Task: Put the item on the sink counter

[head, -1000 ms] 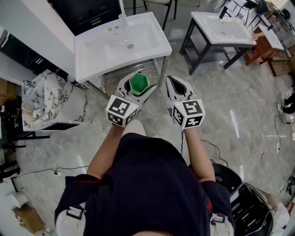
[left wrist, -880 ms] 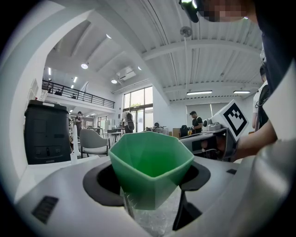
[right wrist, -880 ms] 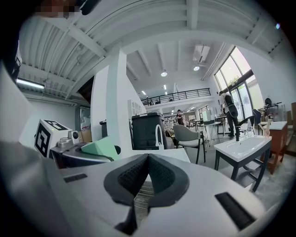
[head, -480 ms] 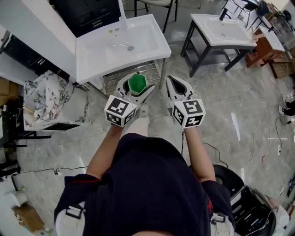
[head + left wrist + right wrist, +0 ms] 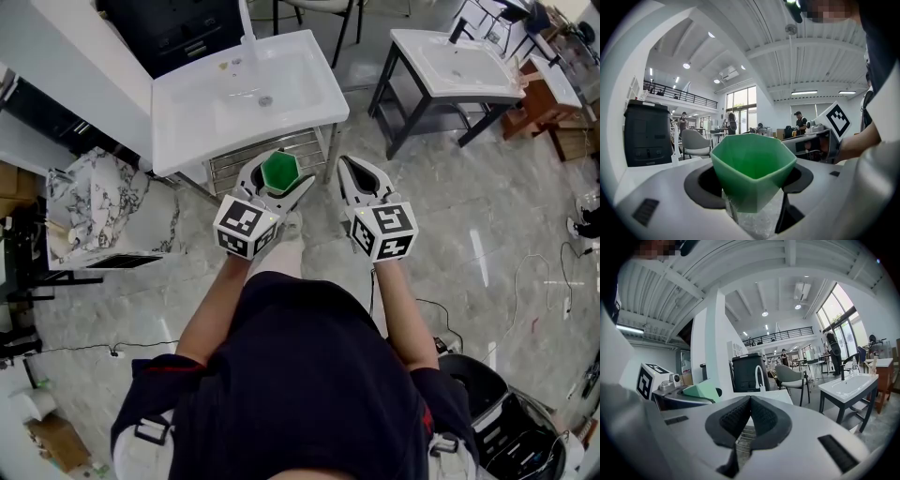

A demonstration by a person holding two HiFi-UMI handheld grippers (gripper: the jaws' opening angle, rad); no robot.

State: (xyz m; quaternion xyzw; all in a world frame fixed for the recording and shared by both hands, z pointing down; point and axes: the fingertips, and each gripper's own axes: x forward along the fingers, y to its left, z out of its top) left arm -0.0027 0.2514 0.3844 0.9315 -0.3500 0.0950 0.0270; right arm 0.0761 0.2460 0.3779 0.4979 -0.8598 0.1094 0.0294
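- Just in front of my body, I hold both grippers out at about the same height, side by side and a little apart, pointing nearly level toward the sink.
- In my left gripper [image 5: 281, 174] the jaws stand wide, because they are pressed on the two sides of the green cup [image 5: 752, 164]. The cup is upright with its open mouth up, so I judge that I can set it down on its base without turning it.
- My right gripper [image 5: 351, 169] has its jaws closed together, pad against pad, with nothing between them. I think it only goes along with the other one, as the cup needs one gripper.
- The cup is in the air, not yet on any surface. In the head view it is just before the front edge of the sink counter [image 5: 183, 131], above the metal rack [image 5: 234, 161] under the counter.
- Beyond it, the counter is white with a basin in the middle and a faucet [image 5: 247, 23] at the back. The flat rim on the left of the basin looks bare, so it seems a good place for the cup.
- Far to the right stands a second sink [image 5: 455, 58] on a dark frame, well apart from my grippers.
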